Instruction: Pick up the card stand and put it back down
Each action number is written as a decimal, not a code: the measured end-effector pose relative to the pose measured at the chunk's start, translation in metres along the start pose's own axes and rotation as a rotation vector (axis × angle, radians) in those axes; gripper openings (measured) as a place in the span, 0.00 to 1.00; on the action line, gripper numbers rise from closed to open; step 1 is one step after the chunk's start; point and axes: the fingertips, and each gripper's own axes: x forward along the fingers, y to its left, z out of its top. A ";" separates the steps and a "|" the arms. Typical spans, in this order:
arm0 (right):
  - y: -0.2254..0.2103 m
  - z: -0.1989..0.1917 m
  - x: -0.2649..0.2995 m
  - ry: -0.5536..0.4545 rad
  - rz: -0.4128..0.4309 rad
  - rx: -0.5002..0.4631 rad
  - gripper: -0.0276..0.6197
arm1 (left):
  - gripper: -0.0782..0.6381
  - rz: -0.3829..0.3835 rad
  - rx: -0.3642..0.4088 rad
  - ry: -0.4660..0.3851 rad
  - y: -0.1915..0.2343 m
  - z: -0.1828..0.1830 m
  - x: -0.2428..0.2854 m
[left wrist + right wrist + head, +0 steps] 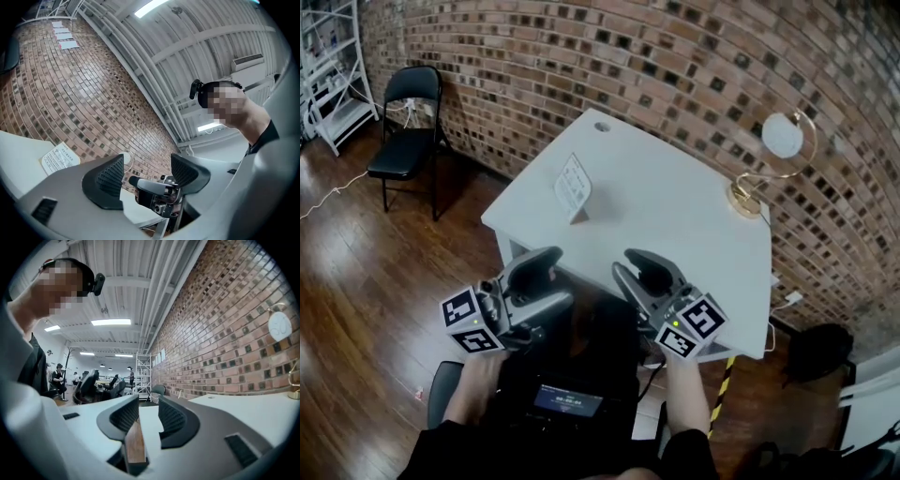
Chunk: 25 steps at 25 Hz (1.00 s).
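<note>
The card stand [573,187], a small white printed sign, stands upright on the white table [675,216] towards its far left. In the left gripper view the card stand [58,157] shows at the left, well ahead of the jaws. Both grippers are held near the table's front edge, close to the person's body and far from the stand. My left gripper [542,281] [147,171] is open with nothing between its pads. My right gripper [642,274] [148,416] also stands open and holds nothing.
A gold lamp with a white round shade [769,159] [281,326] stands at the table's far right corner. A black folding chair [408,131] and a white shelf rack [333,66] stand on the wooden floor by the brick wall, at the left.
</note>
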 end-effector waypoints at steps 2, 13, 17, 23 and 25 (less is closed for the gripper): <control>-0.014 -0.003 0.019 0.033 -0.009 -0.011 0.29 | 0.54 0.007 0.004 -0.009 0.006 0.004 -0.001; -0.088 -0.055 0.121 0.215 -0.058 0.130 0.40 | 0.54 0.050 0.024 -0.041 0.037 0.020 -0.011; -0.100 -0.066 0.159 0.261 -0.082 0.142 0.41 | 0.54 0.049 0.031 -0.042 0.037 0.023 -0.012; -0.110 -0.073 0.189 0.279 -0.096 0.193 0.39 | 0.54 0.053 0.034 -0.038 0.032 0.023 -0.015; -0.109 -0.071 0.191 0.268 -0.088 0.203 0.23 | 0.54 0.055 0.033 -0.035 0.031 0.023 -0.017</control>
